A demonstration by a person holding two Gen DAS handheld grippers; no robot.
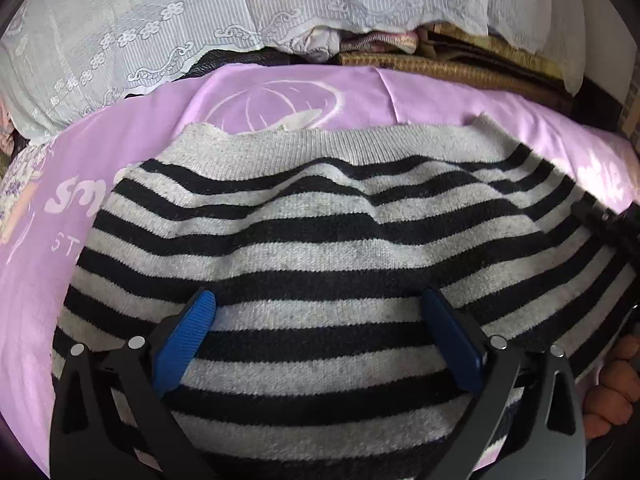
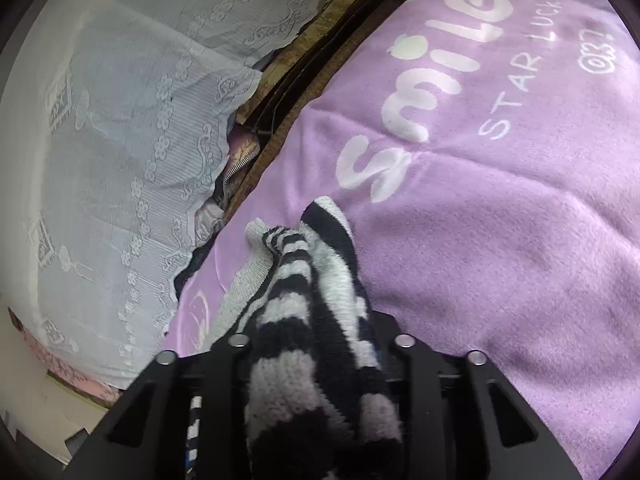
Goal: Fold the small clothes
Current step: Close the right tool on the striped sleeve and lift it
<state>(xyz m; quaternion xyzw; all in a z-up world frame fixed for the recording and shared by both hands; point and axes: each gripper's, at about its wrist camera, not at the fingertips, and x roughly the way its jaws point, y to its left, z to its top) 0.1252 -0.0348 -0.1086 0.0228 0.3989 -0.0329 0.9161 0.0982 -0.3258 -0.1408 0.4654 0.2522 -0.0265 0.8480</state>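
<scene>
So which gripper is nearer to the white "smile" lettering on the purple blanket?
Right. The right gripper, shut on the striped sweater, sits just below the "smile" lettering. The left gripper hangs open over the sweater's middle.

The left wrist view looks forward and down, very near over the striped sweater [image 1: 320, 240], with lace cloth [image 1: 160, 20] along the top of the frame. The right wrist view faces along the purple blanket [image 2: 500, 240], equally near. Both views share sweater, blanket and lace.

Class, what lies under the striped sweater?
The striped sweater lies on a purple blanket printed with white lettering. The blanket's middle is covered, so anything else beneath is hidden.
</scene>
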